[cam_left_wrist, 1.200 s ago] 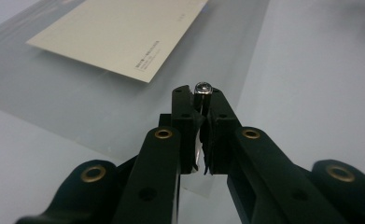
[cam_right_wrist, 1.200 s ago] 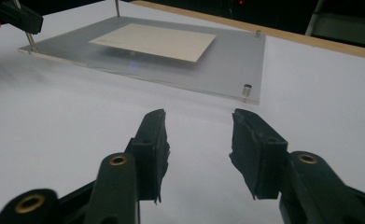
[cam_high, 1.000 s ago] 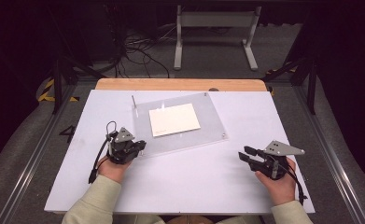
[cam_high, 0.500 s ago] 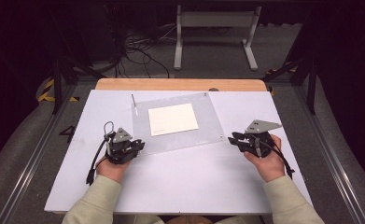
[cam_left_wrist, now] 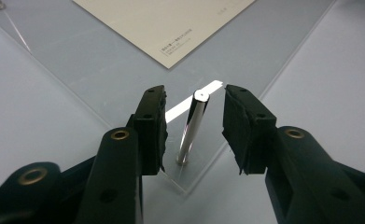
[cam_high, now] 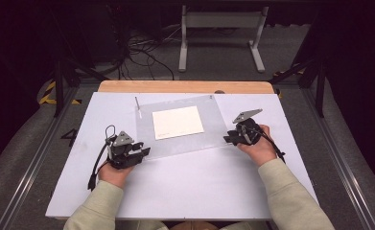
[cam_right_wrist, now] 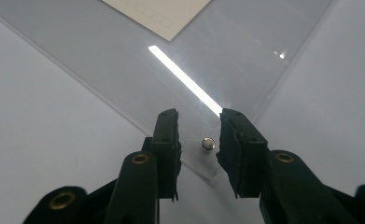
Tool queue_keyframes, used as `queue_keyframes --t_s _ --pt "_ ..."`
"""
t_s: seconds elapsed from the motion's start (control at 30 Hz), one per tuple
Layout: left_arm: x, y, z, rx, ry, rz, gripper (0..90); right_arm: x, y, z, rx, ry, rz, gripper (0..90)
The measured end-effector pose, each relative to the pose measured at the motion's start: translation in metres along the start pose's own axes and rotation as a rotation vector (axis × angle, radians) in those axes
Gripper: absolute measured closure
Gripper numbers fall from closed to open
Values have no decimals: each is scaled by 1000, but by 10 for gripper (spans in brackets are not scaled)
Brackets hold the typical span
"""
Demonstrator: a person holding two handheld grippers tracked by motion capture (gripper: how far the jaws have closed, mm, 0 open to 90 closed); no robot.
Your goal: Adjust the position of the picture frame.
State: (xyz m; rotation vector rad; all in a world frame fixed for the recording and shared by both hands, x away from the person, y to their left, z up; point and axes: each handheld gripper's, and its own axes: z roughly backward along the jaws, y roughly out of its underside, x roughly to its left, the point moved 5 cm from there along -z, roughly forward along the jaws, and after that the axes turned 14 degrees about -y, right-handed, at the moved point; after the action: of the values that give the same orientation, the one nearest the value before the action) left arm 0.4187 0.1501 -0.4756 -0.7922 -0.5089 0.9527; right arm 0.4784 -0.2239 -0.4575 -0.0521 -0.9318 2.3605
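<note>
left hand-held gripper (cam_high: 136, 152) sits at the near-left corner of the clear acrylic plate (cam_high: 209, 117) on the white counter (cam_high: 194, 182). its jaws stand apart, one on each side of a polished metal post (cam_left_wrist: 192, 128) that rises from that corner; neither pad touches it. the post looks tilted from this camera, probably just perspective.

the plate lies flat, slightly skewed on the counter, with a cream sheet of paper (cam_high: 177, 122) near its middle. a third post (cam_high: 137, 103) stands at the far-left corner.

right hand-held gripper (cam_high: 230, 139) is at the near-right corner, jaws also apart, straddling a second post (cam_right_wrist: 209, 143) seen almost end-on, apart from both pads.

step in hand, as i judge it: close on both near posts, presumably to lift or shift the plate. to do it well i'd centre each post between the pads before closing, so neither shoves the plate sideways. then close both sides together, gripping low on the posts. the paper seems loose, so any lift should stay level.

view notes: the high view gives the plate's skew, the far post and both forearms, but the near posts are lost behind the grippers. the left gripper view shows the post's length, its foot, and fine print on the paper's edge. the right gripper view shows the pad gaps around the post's top.
</note>
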Motion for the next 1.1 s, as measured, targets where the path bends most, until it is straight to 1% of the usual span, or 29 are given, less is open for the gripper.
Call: queue_keyframes --t_s 0.03,0.1,0.17,0.23,0.33,0.4,0.47,0.5,0.53,0.57,0.6,0.67,0.7,0.8,0.9,0.93,1.0,1.03,1.1 --pt "0 0 0 -5 4 10 590 -3 1 -2 5 -2 -15 681" --pt "3 -1 1 -8 5 12 587 -7 4 -6 17 -2 -30 691" --pt "3 -1 1 -12 7 23 585 -10 5 -8 17 -5 -39 701" --pt "3 -1 1 -13 11 24 586 -12 6 -10 20 -10 -41 739" --pt "3 -1 2 -11 11 24 589 -10 6 -12 22 -15 -16 821" --pt "3 -1 2 -15 8 21 590 -9 5 -12 30 -4 2 829" --pt "4 -1 2 -16 12 24 590 -9 5 -12 36 4 25 830" --pt "4 -2 3 -15 12 28 589 -8 6 -12 38 6 28 830" --pt "7 -3 6 -29 9 35 580 -4 7 -12 43 -14 40 830" --pt "7 -3 6 -29 9 35 569 -2 8 -12 48 -33 51 830" --pt "9 -4 8 -36 13 48 569 -2 8 -12 48 -33 51 830" --pt "14 -5 13 -52 2 58 551 8 10 -12 60 -80 76 829" --pt "16 -5 14 -55 3 63 537 15 12 -13 69 -105 98 829" --pt "23 -3 18 -56 -9 83 506 33 16 -13 98 -131 158 829" --pt "29 0 21 -62 -5 112 484 51 21 -15 102 -167 204 829" --pt "31 1 22 -62 -8 107 478 60 23 -16 99 -185 224 829" --pt "34 3 24 -55 -6 108 466 74 27 -18 90 -217 243 829" --pt "35 5 24 -53 -3 112 460 79 28 -18 86 -227 249 829" --pt "36 8 27 -51 2 104 454 91 30 -20 78 -251 250 829"
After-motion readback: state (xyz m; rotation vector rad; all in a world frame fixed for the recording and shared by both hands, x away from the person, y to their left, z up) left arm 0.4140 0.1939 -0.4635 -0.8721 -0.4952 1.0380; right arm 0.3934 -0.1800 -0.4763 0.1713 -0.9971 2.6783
